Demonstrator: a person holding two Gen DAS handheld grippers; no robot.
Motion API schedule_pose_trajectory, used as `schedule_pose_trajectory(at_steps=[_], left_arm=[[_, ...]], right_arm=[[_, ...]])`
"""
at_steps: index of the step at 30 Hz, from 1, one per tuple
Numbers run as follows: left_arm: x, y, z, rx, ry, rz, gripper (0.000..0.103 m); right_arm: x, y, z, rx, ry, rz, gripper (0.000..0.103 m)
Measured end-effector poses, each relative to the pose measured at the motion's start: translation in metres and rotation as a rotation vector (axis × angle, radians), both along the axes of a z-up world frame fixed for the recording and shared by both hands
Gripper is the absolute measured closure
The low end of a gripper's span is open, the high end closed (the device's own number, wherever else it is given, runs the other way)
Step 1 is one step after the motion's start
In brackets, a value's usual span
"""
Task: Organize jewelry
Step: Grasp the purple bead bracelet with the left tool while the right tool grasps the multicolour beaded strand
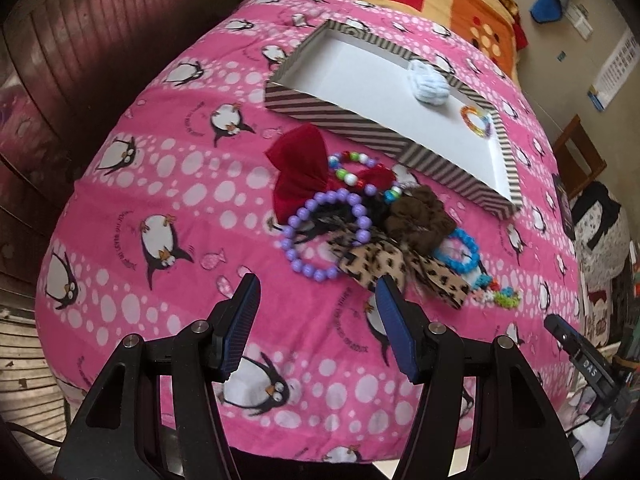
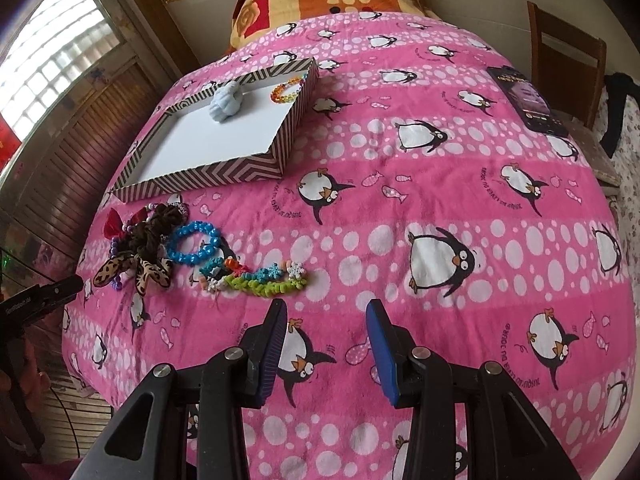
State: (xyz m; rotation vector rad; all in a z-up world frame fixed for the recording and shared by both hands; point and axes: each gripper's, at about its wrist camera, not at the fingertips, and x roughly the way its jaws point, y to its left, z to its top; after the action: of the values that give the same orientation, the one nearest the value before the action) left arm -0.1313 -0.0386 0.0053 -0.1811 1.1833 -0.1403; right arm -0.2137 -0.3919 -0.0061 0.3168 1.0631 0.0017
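Bed: pink penguin blanket, the surface carrying everything; soft, so small pieces sink slightly into the pile
Box: striped shallow tray with a white floor, lying open beyond the heap, evidently the place the pieces are sorted into
Already in box: a pale blue scrunchie against the far wall and a rainbow bracelet near a corner, kept apart, perhaps so each stays easy to find
Heap: lies on the blanket just before the box's near wall; red bow, purple bracelet, mixed-bead bracelet, brown scrunchie, leopard bow and blue bracelet overlap and touch
Loose strand: green and snowflake charms beside the heap, nearest the right tool
Left tongs: apart, empty, hovering just short of the purple bracelet and leopard bow
Right tongs: apart, empty, above bare blanket near the charm strand
Progress: early, by my reading; most pieces are still outside
Risk: tangled pieces may lift together
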Motion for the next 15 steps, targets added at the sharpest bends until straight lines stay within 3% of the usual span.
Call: schedule_pose_trajectory(at_steps=[15], left_arm=[[0.043,0.026,-0.036,-0.001,0.076,-0.001,0.044]], right_arm=[[0.010,0.010,0.004,0.017,-0.039,0.015,0.064]])
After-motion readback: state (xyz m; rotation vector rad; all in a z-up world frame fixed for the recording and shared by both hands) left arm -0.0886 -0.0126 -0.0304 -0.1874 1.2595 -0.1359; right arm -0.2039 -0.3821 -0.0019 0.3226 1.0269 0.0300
